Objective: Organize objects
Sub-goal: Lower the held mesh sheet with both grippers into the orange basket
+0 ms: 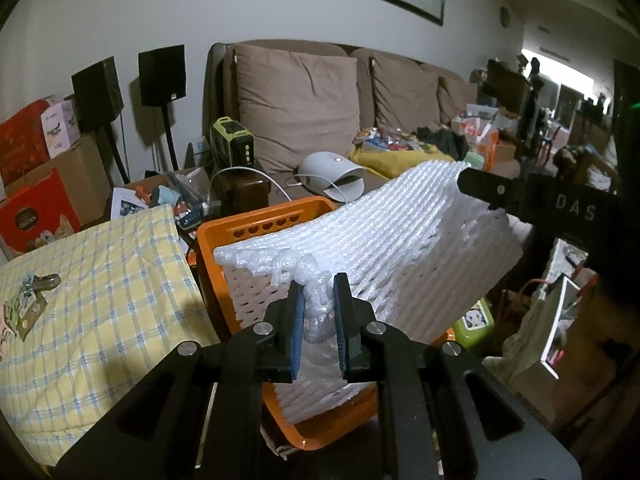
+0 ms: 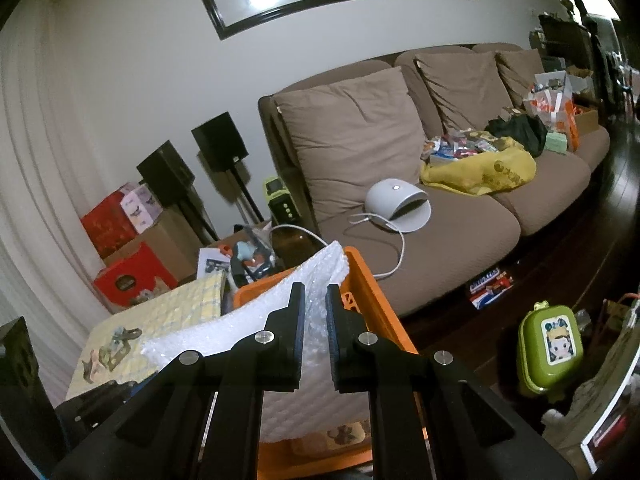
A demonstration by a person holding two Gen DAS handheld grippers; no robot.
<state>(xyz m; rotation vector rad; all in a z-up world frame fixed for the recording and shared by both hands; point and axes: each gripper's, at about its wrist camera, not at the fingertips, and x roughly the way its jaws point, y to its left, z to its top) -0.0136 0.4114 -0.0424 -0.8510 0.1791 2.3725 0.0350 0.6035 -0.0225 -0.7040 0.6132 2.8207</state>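
Bubble wrap (image 1: 400, 232), a wide white sheet of ribbed cushioning, sagged across the middle of the left wrist view, draped over and partly inside the orange basket (image 1: 256, 220) that sat at lower centre beside the yellow checked cloth (image 1: 100, 272) on the left. Its near edge was bunched into a twist between the pads of the left gripper (image 1: 319, 312), which was clamped on that twist; in the right wrist view the right gripper (image 2: 315, 320) pinched another part of the sheet at lower centre, its jaws nearly together with the film pressed between them. The likeliest trouble, as I judged it, lay in the thinness of both holds: each gripper had only a narrow fold of slippery film, so a sharp pull apart could have drawn the wrap out of one pinch and let the free half flop over the basket wall toward the green lunchbox (image 2: 550, 344) on the dark floor at lower right. A second risk was that the sheet, much larger than the basket, could have sprung back up and out unless it was pressed down or folded. Dragging it sideways might also have tipped or shifted the light basket. Both grippers pointed forward and somewhat downward toward the basket, the right one reaching in from the right edge of the left view, with the brown sofa (image 2: 420, 208) beyond.
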